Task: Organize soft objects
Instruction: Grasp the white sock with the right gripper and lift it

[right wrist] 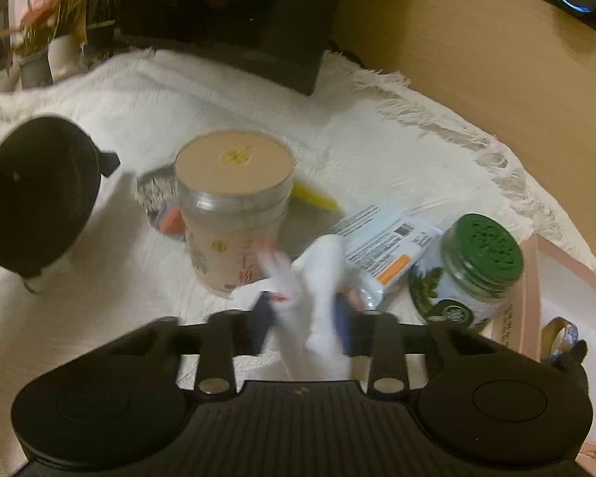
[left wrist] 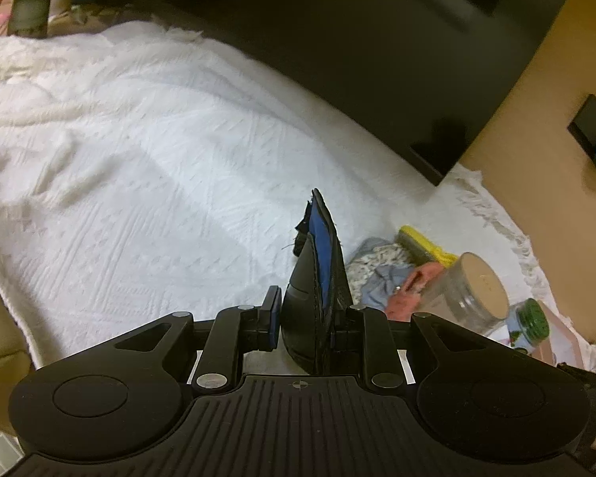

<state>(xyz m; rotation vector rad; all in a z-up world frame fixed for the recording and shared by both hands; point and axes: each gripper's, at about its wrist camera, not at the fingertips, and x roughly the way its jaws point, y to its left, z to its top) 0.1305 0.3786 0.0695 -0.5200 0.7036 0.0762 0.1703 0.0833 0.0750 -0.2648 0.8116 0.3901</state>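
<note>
My left gripper [left wrist: 304,310] is shut on a black soft pad [left wrist: 312,298] with a blue inner face, held upright above the white textured cloth [left wrist: 139,159]. My right gripper [right wrist: 304,310] is shut on a white soft cloth item [right wrist: 318,278] with pink marks, blurred by motion, low over the cloth [right wrist: 119,99]. The black pad in the left gripper also shows at the left of the right wrist view [right wrist: 35,194]. A small pile of soft fabrics [left wrist: 385,274], patterned, grey-blue and pink, lies beside a yellow sponge [left wrist: 425,244].
A tall clear jar with a tan lid [right wrist: 234,206] [left wrist: 469,290] stands mid-cloth. A green-lidded jar [right wrist: 473,274] [left wrist: 530,320] stands to its right, beside a printed packet [right wrist: 385,242] and a pink box [right wrist: 564,298]. A dark cabinet [left wrist: 377,59] and potted plant [left wrist: 31,4] stand behind.
</note>
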